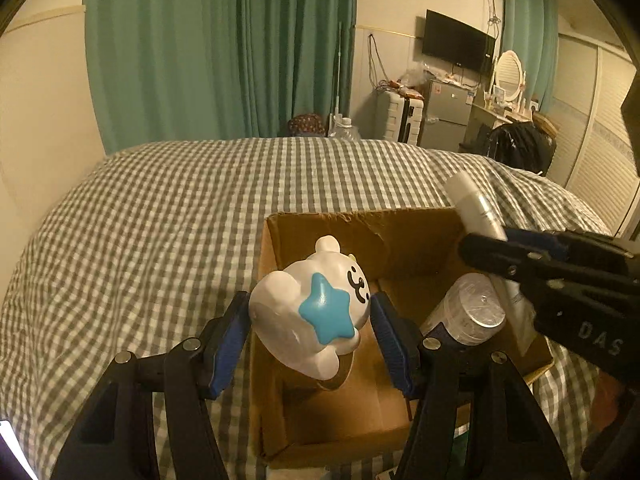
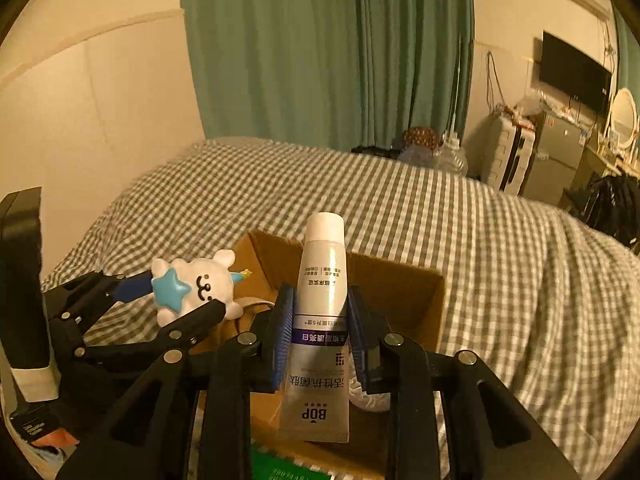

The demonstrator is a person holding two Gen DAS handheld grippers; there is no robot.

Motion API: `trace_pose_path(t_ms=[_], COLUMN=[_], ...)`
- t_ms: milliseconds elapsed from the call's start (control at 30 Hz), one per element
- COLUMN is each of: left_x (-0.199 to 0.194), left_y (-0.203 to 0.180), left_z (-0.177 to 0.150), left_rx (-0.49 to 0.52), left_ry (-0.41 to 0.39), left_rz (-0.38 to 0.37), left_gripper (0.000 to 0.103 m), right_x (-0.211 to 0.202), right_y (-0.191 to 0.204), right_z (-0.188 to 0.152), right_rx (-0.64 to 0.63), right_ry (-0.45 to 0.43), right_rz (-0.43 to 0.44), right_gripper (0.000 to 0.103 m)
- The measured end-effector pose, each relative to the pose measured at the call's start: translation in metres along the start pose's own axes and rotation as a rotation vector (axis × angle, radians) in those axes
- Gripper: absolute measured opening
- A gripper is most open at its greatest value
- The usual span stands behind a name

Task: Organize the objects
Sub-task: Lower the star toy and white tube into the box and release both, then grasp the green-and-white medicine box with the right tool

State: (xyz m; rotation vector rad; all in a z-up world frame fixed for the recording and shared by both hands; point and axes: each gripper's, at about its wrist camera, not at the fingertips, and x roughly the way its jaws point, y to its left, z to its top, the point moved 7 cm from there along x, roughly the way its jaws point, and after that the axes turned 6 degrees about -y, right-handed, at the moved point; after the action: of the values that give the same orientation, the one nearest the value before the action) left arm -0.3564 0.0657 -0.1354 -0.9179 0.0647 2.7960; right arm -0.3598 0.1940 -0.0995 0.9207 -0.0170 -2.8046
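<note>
My left gripper (image 1: 310, 316) is shut on a white bear toy (image 1: 304, 312) with a blue star, held over the open cardboard box (image 1: 360, 232) on the bed. The toy also shows in the right wrist view (image 2: 196, 288). My right gripper (image 2: 320, 328) is shut on a white toothpaste tube (image 2: 322, 300), cap up, over the same box (image 2: 400, 288). The tube also shows in the left wrist view (image 1: 476, 208), with the right gripper (image 1: 492, 252) at the box's right side. A clear round-lidded jar (image 1: 468, 312) lies inside the box.
The box sits on a bed with a grey-and-white checked cover (image 1: 160, 220). Green curtains (image 1: 220, 52) hang behind. A suitcase, small fridge (image 1: 444, 112), TV and dressing table stand at the far right. A green item (image 2: 280, 468) lies at the box's near edge.
</note>
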Motion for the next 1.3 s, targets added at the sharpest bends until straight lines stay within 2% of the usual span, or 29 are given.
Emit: trace_pose_path(t_ms=[100,200,267,300,367,400,467,533,733,900,967,1133,1300], left_x=[0.005,-0.005,-0.015,-0.021,-0.040,-0.049,-0.068,-0.089,-0.151,-0.190,-0.195,-0.190,-0.173], left_y=[-0.006,-0.004,-0.004,-0.003,0.002,0.003,0.006,0.011,0.025,0.039,0.044,0.053,0.057], left_z=[-0.001,0.002,0.005,0.007,0.010,0.013,0.020,0.027,0.037,0.022,0.015,-0.023,-0.071], left_rx=[0.002,-0.001,-0.001,-0.002,-0.006,-0.006,-0.005,-0.015,-0.039,-0.047,-0.051,-0.086,-0.095], left_ry=[0.006,-0.003,-0.006,-0.013,-0.045,-0.058,-0.075,-0.103,-0.198,-0.233,-0.232,-0.168,-0.097], left_rz=[0.004,-0.001,0.006,0.014,0.025,0.028,0.036,0.048,0.073,0.106,0.105,0.127,0.157], left_gripper=[0.062,0.064,0.077,0.091,0.094,0.094,0.095,0.100,0.103,0.103,0.103,0.103,0.103], right_x=[0.010,0.009,0.002,-0.005,-0.018,-0.029,-0.047,-0.069,-0.135,-0.188,-0.202,-0.212,-0.176], right_y=[-0.006,-0.015,-0.016,-0.018,-0.020,-0.021,-0.021,-0.018,-0.005,0.023,0.033,0.054,0.053], right_z=[-0.008,-0.008,-0.004,0.000,0.007,0.011,0.019,0.025,0.042,0.038,0.033,0.006,-0.038], right_rx=[0.021,0.038,0.040,0.043,0.052,0.061,0.065,0.053,0.012,-0.025,-0.035,-0.038,-0.003], right_ry=[0.022,0.008,-0.007,-0.029,-0.062,-0.087,-0.119,-0.142,-0.213,-0.264,-0.276,-0.252,-0.143], right_rz=[0.006,0.008,0.004,-0.009,-0.036,-0.046,-0.051,-0.073,-0.126,-0.140,-0.140,-0.154,-0.154], right_gripper=[0.026,0.026,0.029,0.033,0.071,0.075,0.075,0.076,0.088,0.095,0.102,0.103,0.103])
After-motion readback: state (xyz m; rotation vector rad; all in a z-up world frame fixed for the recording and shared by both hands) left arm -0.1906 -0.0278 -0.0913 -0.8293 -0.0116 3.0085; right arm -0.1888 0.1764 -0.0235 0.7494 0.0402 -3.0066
